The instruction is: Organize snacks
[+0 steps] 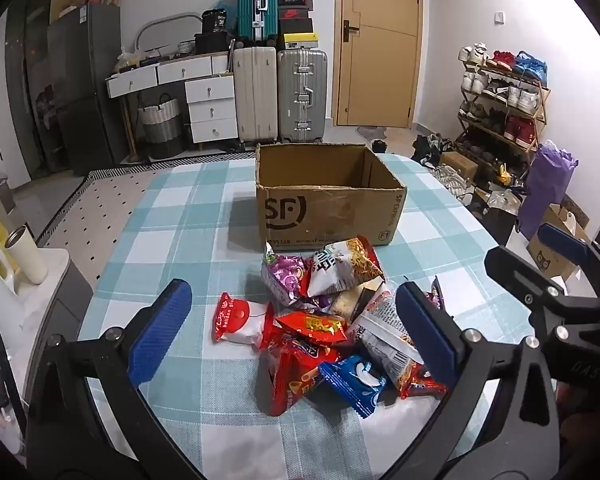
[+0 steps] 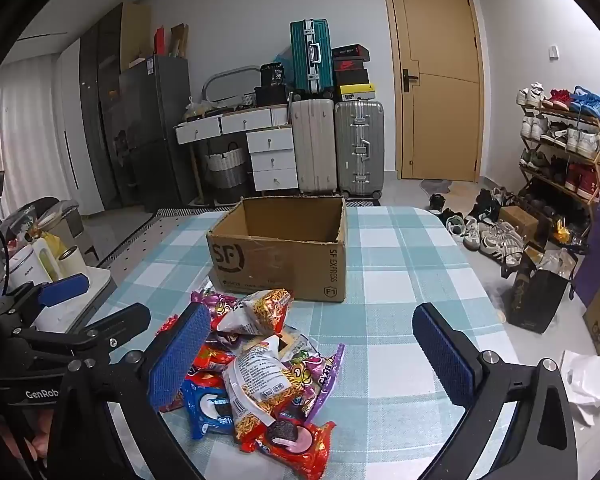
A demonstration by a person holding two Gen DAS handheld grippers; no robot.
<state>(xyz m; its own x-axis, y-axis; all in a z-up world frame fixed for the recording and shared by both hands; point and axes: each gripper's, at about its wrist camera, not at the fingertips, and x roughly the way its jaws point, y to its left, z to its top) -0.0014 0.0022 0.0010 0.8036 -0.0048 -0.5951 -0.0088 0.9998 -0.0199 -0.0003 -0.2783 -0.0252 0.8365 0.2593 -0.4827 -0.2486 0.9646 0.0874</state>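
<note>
A pile of snack packets (image 1: 328, 324) lies on the checked tablecloth, in red, purple, blue and white wrappers; it also shows in the right wrist view (image 2: 260, 368). Behind it stands an open, empty cardboard box (image 1: 328, 200), seen too in the right wrist view (image 2: 284, 252). My left gripper (image 1: 296, 332) is open and empty, hovering over the pile. My right gripper (image 2: 320, 356) is open and empty, above the pile's right side; it appears at the right edge of the left wrist view (image 1: 556, 268).
The table (image 1: 172, 216) has a blue and white checked cloth. A side stand with a white cup (image 1: 26, 258) is to the left. Suitcases (image 1: 280, 96) and a drawer unit stand behind. A shoe rack (image 2: 560, 140) and bags on the floor are to the right.
</note>
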